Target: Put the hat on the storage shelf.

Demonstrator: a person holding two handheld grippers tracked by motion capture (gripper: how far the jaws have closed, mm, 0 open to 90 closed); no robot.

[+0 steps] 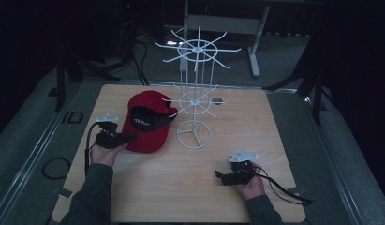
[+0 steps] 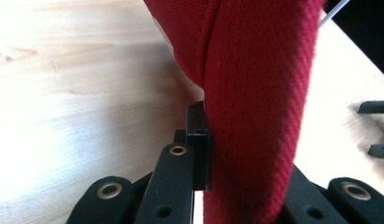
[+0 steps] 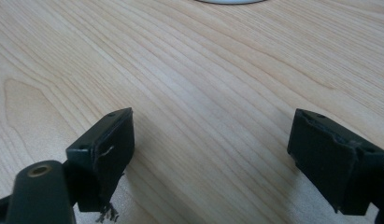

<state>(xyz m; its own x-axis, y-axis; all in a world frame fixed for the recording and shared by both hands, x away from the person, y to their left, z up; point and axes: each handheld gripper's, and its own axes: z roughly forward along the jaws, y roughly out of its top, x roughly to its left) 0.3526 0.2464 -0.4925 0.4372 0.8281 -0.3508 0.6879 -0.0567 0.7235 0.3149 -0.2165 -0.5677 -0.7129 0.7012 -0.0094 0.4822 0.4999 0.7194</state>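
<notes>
A red cap (image 1: pixel 148 123) with a black inner lining lies on the wooden table (image 1: pixel 237 140), left of a white wire display rack (image 1: pixel 196 89). My left gripper (image 1: pixel 127 138) is at the cap's left edge, shut on its red brim (image 2: pixel 255 116); one black finger (image 2: pixel 199 144) presses against the fabric. My right gripper (image 1: pixel 220 176) rests low over the table near the front right, open, with bare wood between its two black pads (image 3: pixel 105 154).
The rack's round base (image 1: pixel 193 135) stands just right of the cap, and its edge (image 3: pixel 231 1) shows at the top of the right gripper view. A black cable (image 1: pixel 54 167) lies coiled off the table's left side. Dark stands surround the table.
</notes>
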